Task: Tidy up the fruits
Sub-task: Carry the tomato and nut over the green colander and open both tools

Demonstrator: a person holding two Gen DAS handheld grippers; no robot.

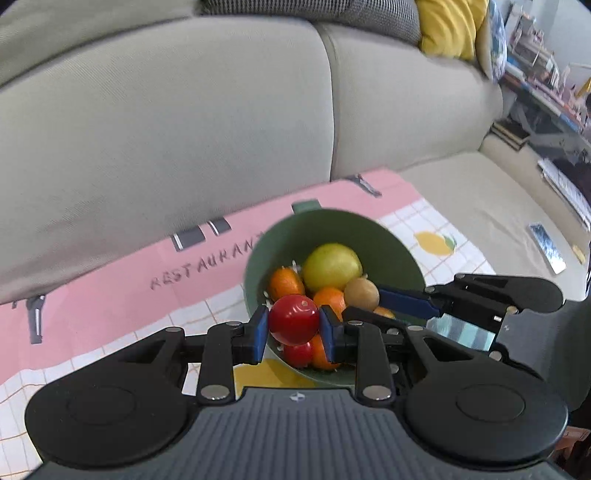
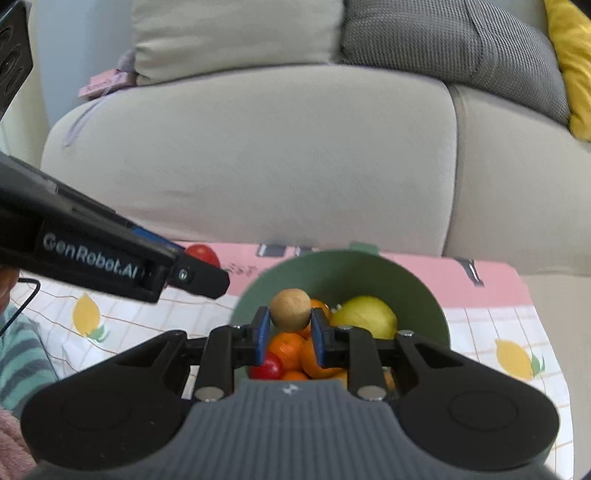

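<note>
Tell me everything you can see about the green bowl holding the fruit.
The green bowl is round, deep and matte, plastic by its look, with a small tab handle at its far rim. It sits on a patterned cloth before a sofa. Inside lie a yellow-green fruit, several oranges and a small red fruit. Over it, the left gripper holds a red fruit and the right gripper a small brown fruit.

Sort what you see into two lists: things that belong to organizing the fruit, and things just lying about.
Job: green bowl, red tomato in left gripper, brown fruit in right gripper, oranges, yellow-green fruit.

Lying about: sofa, yellow cushion, phone.
</note>
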